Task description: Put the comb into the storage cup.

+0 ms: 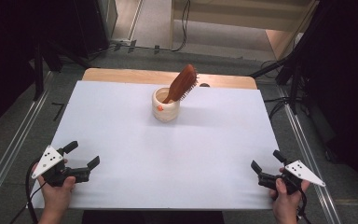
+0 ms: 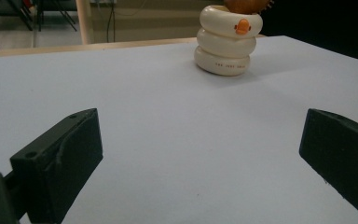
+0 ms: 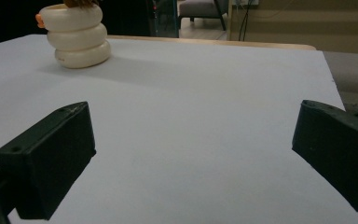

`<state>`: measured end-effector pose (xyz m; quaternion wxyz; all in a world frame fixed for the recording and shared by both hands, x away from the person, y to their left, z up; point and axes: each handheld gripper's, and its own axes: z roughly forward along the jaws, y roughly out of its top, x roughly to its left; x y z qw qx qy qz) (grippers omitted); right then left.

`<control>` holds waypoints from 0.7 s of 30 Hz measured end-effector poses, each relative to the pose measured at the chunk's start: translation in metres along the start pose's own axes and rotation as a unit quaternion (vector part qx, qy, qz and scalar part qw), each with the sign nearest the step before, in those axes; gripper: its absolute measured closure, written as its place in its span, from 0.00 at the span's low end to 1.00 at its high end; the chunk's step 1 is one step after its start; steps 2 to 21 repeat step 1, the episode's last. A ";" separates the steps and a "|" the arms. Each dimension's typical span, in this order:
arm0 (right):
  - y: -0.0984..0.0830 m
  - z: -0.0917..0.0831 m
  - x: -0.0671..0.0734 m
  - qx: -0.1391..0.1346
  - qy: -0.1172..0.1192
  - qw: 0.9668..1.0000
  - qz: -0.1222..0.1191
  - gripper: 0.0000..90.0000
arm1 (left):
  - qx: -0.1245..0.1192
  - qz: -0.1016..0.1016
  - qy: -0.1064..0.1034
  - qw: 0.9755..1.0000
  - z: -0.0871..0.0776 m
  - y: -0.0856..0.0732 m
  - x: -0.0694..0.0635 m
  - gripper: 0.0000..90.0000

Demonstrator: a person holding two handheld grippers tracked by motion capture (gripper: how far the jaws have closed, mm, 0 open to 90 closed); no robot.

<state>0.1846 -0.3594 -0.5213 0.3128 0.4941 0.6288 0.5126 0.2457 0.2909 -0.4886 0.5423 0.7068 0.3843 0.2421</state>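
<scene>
Toward the far middle of the counter (image 1: pixel 121 140) stands a cream ringed cup (image 1: pixel 165 108) with a wooden hairbrush (image 1: pixel 182 83) leaning inside. Both the left gripper (image 1: pixel 80 155) and right gripper (image 1: pixel 266 162) rest near, fingers spread; approach the brush handle slowly, likely steadying the cup.

One cream ringed cup (image 1: pixel 166 105), one wooden hairbrush (image 1: pixel 182 83), one white sheet (image 1: pixel 168 154) and two grippers.

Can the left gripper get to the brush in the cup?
Probably yes. The left gripper is open, and bare white table lies between it and the cup. The brush sticks out the top, free to grab.
</scene>
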 end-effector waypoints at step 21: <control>0.000 0.001 0.000 0.006 0.002 1.000 0.000 0.00 | 0.000 -0.001 -0.001 1.000 0.000 0.000 0.000 0.00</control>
